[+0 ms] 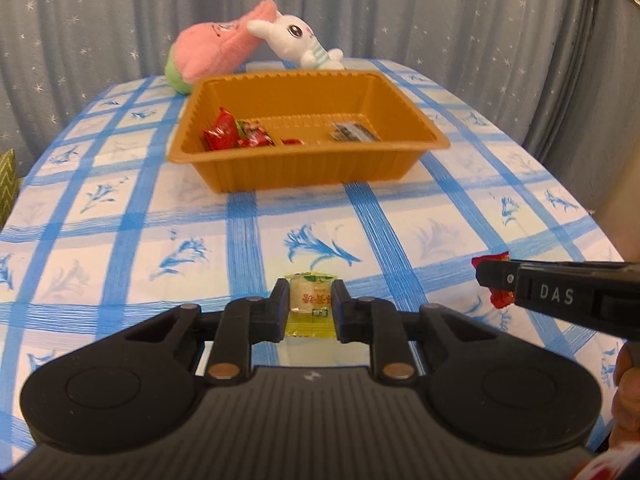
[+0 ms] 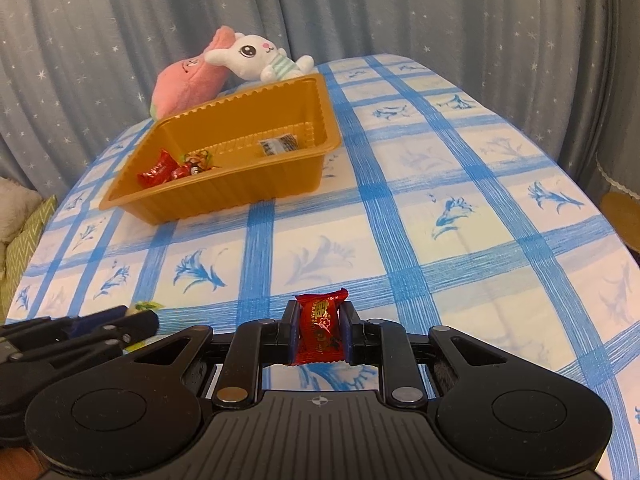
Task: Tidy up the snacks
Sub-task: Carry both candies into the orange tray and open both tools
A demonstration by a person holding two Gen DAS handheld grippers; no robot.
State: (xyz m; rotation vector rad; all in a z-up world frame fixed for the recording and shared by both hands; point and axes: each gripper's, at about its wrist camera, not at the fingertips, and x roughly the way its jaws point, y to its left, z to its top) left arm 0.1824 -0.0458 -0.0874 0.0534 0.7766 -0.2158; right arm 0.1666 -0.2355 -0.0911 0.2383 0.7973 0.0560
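Observation:
My left gripper (image 1: 310,304) is shut on a small yellow-green snack packet (image 1: 311,307), held just above the blue-checked tablecloth. My right gripper (image 2: 320,332) is shut on a red wrapped candy (image 2: 321,330). In the left wrist view the right gripper (image 1: 486,276) comes in from the right edge with the red candy (image 1: 500,298) in its tip. In the right wrist view the left gripper (image 2: 140,320) shows at the lower left beside a corner of the yellow packet (image 2: 147,305). An orange plastic tray (image 1: 280,176) stands farther back, holding red candies (image 1: 219,133) and a dark packet (image 1: 352,132).
A pink plush (image 1: 212,56) and a white bunny plush (image 1: 298,42) lie behind the tray against a grey starred curtain. The table (image 1: 120,240) falls away at left and right. A green patterned cushion (image 2: 24,236) sits off the left edge. A hand (image 1: 628,396) shows at far right.

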